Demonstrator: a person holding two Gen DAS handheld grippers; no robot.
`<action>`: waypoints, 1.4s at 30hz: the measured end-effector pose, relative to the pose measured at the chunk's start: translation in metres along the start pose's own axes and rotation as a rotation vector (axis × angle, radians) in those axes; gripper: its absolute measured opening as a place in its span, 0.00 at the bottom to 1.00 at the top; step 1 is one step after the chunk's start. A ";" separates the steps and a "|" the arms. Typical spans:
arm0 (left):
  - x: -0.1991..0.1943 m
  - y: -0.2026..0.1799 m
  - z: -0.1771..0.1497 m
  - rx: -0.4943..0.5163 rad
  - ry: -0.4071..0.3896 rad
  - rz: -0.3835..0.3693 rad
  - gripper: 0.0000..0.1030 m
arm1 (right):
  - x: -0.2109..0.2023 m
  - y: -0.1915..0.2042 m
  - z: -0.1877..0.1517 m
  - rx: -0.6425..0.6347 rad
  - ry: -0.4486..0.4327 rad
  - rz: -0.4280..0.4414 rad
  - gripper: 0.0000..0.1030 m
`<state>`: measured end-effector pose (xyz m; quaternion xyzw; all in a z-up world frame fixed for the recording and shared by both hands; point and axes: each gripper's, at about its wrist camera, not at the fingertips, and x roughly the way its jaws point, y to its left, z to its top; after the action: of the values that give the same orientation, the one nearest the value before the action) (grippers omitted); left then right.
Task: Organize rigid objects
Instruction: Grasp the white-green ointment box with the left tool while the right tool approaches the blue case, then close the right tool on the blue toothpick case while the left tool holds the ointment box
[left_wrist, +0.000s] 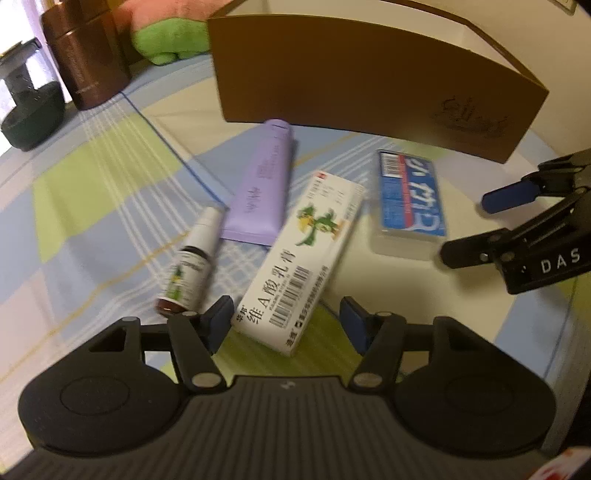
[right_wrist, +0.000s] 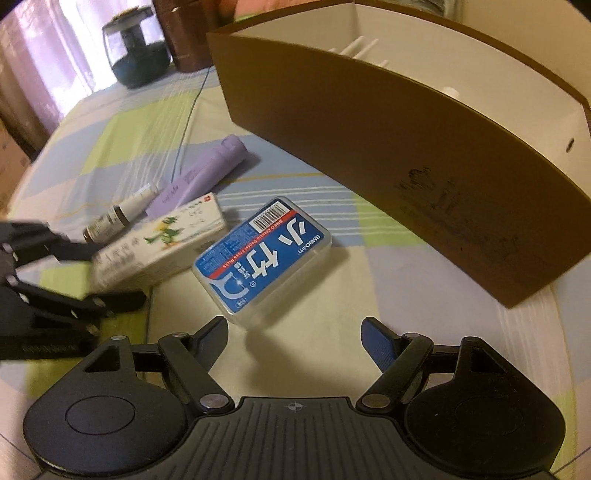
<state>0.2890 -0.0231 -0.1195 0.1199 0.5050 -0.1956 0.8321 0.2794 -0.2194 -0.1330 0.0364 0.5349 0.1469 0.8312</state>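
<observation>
A white medicine box (left_wrist: 306, 251) with a green figure lies on the checked cloth, its near end between the fingers of my left gripper (left_wrist: 286, 319). The pads stand apart from its sides, so that gripper is open. To its left lie a small spray bottle (left_wrist: 188, 266) and a purple tube (left_wrist: 262, 184). A clear case with a blue label (right_wrist: 262, 254) lies just ahead of my right gripper (right_wrist: 295, 332), which is open and holds nothing. Behind them stands a brown cardboard box (right_wrist: 388, 155), open at the top, with white items inside.
A brown cylinder (left_wrist: 85, 55), a dark glass jar (left_wrist: 29, 118) and a green soft thing (left_wrist: 166, 40) sit at the far left. The checked cloth (left_wrist: 92, 221) covers the surface. My right gripper (left_wrist: 467, 229) shows at the right edge of the left wrist view.
</observation>
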 end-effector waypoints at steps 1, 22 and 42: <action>0.000 -0.002 0.000 -0.003 0.002 -0.011 0.49 | -0.002 -0.001 0.000 0.018 -0.004 0.013 0.74; 0.003 -0.031 0.003 -0.140 0.045 0.002 0.32 | -0.018 -0.015 -0.002 0.093 -0.028 0.002 0.74; -0.020 0.006 -0.024 -0.317 0.043 0.105 0.32 | 0.026 0.005 0.026 0.272 0.024 0.041 0.74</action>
<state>0.2647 -0.0039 -0.1128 0.0177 0.5404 -0.0670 0.8385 0.3116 -0.2045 -0.1435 0.1578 0.5590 0.0907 0.8089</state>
